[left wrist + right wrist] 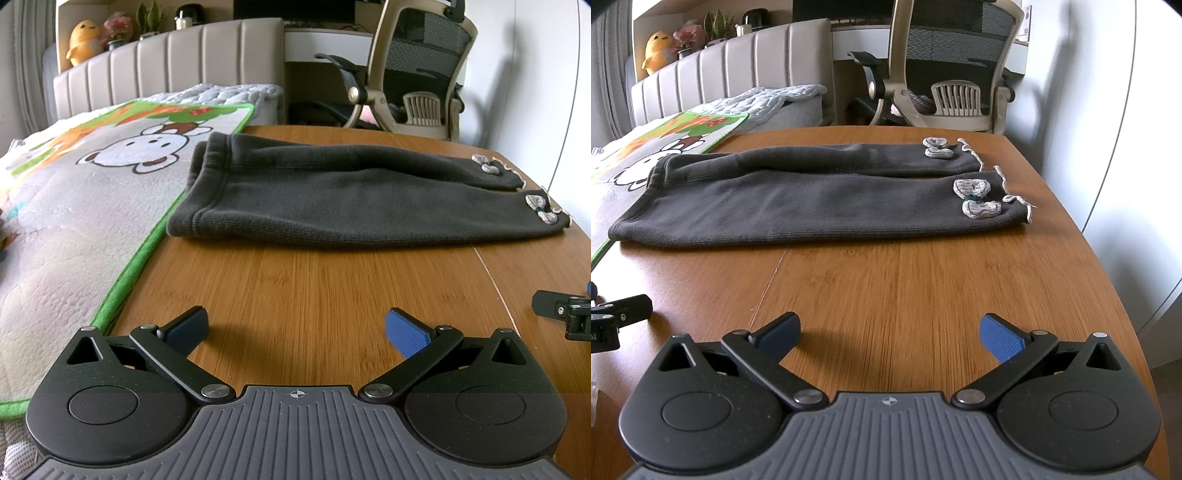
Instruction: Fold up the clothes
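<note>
the left gripper [295,330] has its jaws spread wide with nothing between them, its blue pads [406,332] hanging just above bare wood. the right gripper [890,334] is the same: jaws spread, empty, low over the table [923,280]. the two tools sit side by side on the near side of the trousers; a black part of the right gripper shows at the right edge of the left wrist view, and a black part of the left gripper shows at the left edge of the right wrist view.

beyond both grippers, well apart from them, a pair of dark grey trousers [351,199] lies flat across the table. the waistband is at the left end and the two legs run to the right, lying side by side. each leg end carries a small grey knitted bow [977,197], and pale yarn trim runs along the cuffs.

the waistband end of the trousers lies over the green edge of a cartoon mat [92,192] with a monkey print. past the trousers, beyond the far edge of the table, stands an office chair [417,70]. left of the chair, behind the mat, is a padded headboard [166,70], with a yellow plush toy [83,40] above it.
</note>
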Demonstrator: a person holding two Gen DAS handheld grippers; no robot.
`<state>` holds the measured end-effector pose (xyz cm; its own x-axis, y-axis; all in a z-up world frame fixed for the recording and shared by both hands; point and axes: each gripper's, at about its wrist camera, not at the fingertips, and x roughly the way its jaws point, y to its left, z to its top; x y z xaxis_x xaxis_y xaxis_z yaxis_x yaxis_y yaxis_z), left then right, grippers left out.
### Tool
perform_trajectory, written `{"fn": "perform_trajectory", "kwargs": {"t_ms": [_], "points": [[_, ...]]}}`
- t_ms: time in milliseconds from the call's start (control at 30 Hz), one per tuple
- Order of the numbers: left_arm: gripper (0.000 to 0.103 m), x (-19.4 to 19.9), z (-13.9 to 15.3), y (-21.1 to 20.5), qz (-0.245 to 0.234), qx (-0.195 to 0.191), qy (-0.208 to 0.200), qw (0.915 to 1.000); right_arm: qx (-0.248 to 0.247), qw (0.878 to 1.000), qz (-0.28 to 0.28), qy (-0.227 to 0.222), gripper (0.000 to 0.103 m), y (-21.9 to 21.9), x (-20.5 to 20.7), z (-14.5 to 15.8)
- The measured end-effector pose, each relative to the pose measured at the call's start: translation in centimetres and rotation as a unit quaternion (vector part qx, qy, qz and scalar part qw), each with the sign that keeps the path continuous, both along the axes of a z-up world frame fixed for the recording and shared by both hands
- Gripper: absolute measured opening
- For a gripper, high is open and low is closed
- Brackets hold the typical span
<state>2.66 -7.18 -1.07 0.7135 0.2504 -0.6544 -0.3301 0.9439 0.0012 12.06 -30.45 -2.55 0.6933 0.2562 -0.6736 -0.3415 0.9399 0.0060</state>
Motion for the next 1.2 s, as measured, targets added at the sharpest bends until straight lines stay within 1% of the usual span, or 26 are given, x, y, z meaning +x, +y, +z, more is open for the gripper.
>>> {"fn": "perform_trajectory", "kwargs": {"t_ms": [467, 733, 1200], "points": [[0.103, 0.07, 0.03, -0.19, 0.001, 0.001, 0.0, 1.0, 0.002, 1.0, 0.001, 0.0, 0.103, -0.12, 0.08, -0.04], [0.103, -0.22, 0.04, 0.22, 0.001, -0.012, -0.01, 0.9999, 0.0, 1.0, -0.001, 0.0, 0.103, 0.14, 0.09, -0.03], [0.103, -0.19, 0.09, 0.2, 0.002, -0.013, -0.01, 0.9999, 0.0, 1.0, -0.001, -0.001, 0.103, 0.1, 0.11, -0.03]]}}
